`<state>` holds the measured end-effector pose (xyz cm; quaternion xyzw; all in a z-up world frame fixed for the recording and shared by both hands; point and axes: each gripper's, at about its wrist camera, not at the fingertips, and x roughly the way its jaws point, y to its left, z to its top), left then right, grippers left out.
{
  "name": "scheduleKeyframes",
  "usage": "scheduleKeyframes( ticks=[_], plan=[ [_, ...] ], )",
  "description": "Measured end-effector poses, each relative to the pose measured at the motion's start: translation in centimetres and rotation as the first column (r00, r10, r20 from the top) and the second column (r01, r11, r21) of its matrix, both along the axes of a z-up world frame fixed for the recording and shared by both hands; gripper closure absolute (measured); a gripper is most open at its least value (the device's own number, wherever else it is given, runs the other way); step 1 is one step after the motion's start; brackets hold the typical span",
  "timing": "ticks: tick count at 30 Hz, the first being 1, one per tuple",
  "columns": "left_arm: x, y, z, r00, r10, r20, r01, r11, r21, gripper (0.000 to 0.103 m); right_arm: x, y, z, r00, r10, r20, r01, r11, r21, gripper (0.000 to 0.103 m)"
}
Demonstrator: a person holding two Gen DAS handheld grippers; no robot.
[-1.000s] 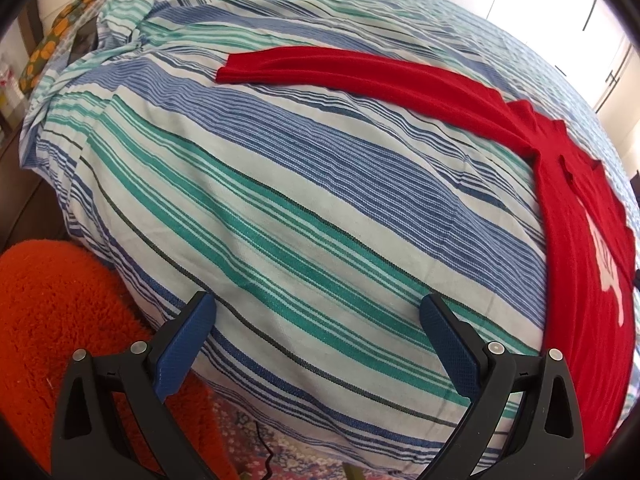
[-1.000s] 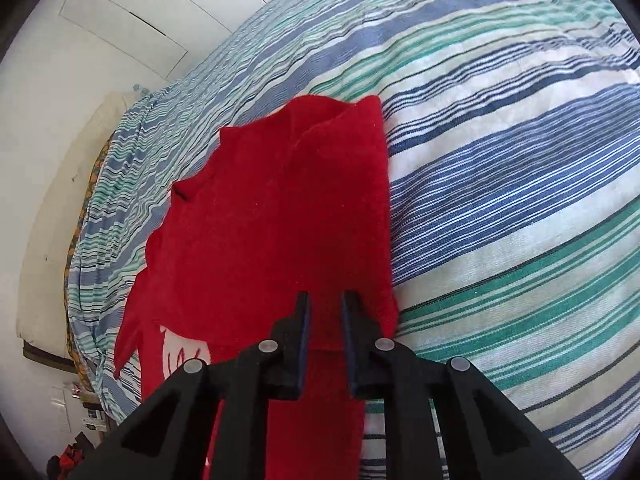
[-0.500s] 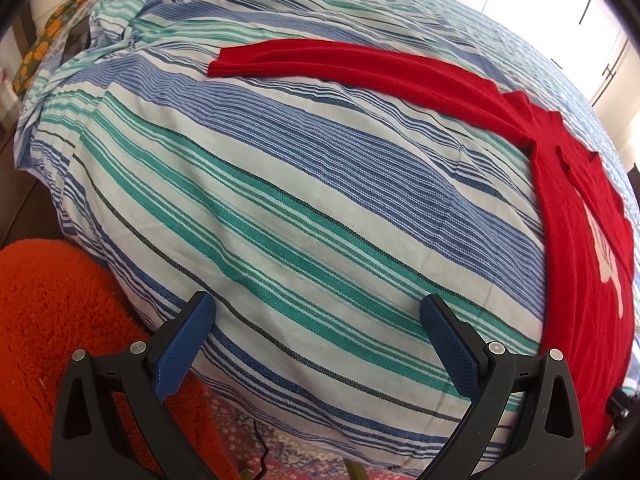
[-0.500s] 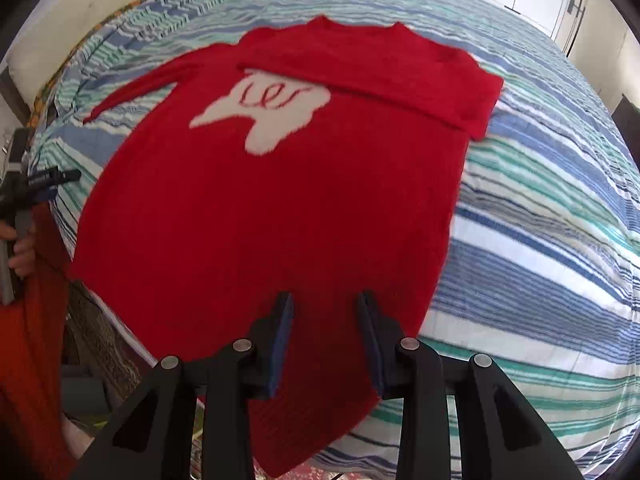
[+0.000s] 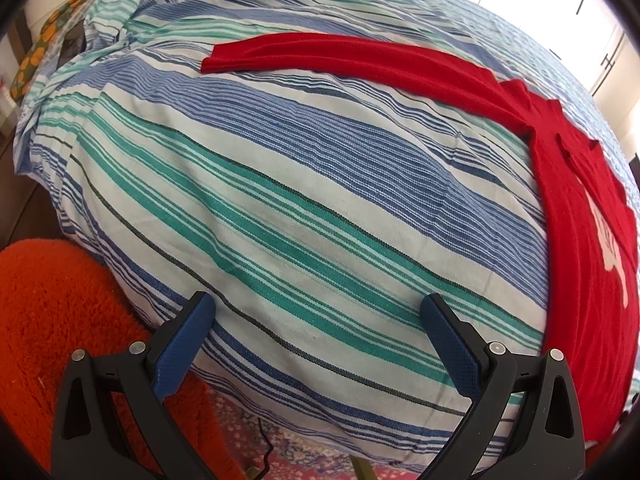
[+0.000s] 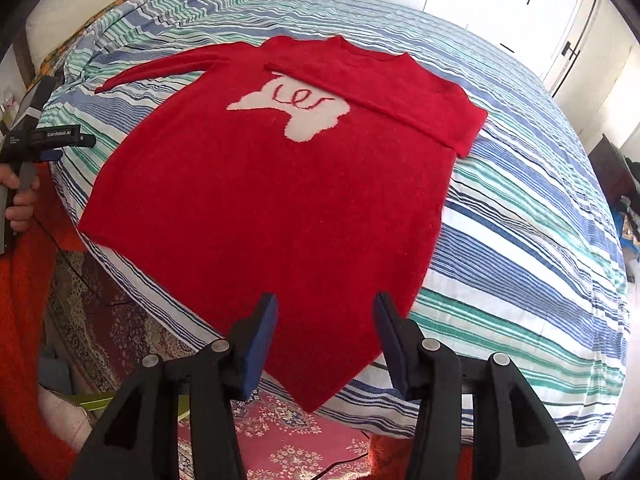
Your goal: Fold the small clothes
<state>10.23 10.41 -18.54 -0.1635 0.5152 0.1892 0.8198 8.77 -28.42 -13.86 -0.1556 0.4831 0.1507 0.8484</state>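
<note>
A red sweater point(image 6: 280, 200) with a white patch lies flat on the striped bedspread point(image 6: 540, 240). One sleeve point(image 6: 420, 96) is folded across its chest. The other sleeve point(image 5: 340, 56) stretches out straight over the bed. My right gripper point(image 6: 325, 300) hovers over the sweater's hem near the bed's front edge, its jaws opening with nothing pressed between them. My left gripper point(image 5: 317, 300) stands wide open over bare bedspread, short of the outstretched sleeve. In the right wrist view the left gripper point(image 6: 68, 146) appears at the left edge, held by a hand point(image 6: 20, 200).
An orange fluffy fabric point(image 5: 52, 320) sits beside the bed at the lower left. A patterned rug point(image 6: 288, 440) and a thin black cable point(image 5: 264, 452) lie on the floor below the bed's edge. White wardrobe doors point(image 6: 480, 0) stand behind the bed.
My right gripper let go of the folded sleeve, swung back to the sweater's hem while rolling, and its jaws spread apart. The left gripper stayed in place, open.
</note>
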Motion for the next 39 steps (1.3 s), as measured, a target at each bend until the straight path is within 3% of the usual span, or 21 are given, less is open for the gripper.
scheduleKeyframes(
  ticks=[7, 14, 19, 22, 30, 39],
  plan=[
    [0.4, -0.1, -0.2, 1.000, 0.002, -0.010, -0.002, 1.000, 0.004, 0.001, -0.6, -2.5, 2.7, 0.982, -0.084, 0.171, 0.095, 0.994, -0.055, 0.045],
    [0.5, -0.2, -0.3, 1.000, -0.004, -0.011, 0.004, 1.000, 0.007, 0.001, -0.1, -3.0, 2.6, 0.964, -0.153, 0.218, 0.172, 0.983, -0.070, 0.043],
    [0.6, -0.2, -0.5, 1.000, -0.003, -0.017, 0.003, 1.000, 0.015, 0.001, -0.2, -2.6, 3.5, 0.946, -0.182, 0.269, 0.189, 0.982, 0.002, 0.036],
    [0.6, -0.3, -0.6, 1.000, -0.006, -0.021, 0.007, 1.000, 0.019, 0.001, -0.3, -1.5, 3.6, 0.946, -0.176, 0.273, 0.169, 0.984, 0.049, 0.035],
    [0.7, -0.3, -0.8, 1.000, -0.008, -0.026, 0.009, 1.000, 0.021, 0.001, -0.4, 1.4, 0.2, 0.970, -0.106, 0.218, 0.110, 0.994, -0.006, 0.035],
    [0.7, -0.3, -0.9, 1.000, -0.008, -0.028, 0.008, 1.000, 0.021, 0.001, -0.4, 1.9, -0.4, 0.970, -0.096, 0.222, 0.104, 0.994, -0.028, 0.035]
  ],
)
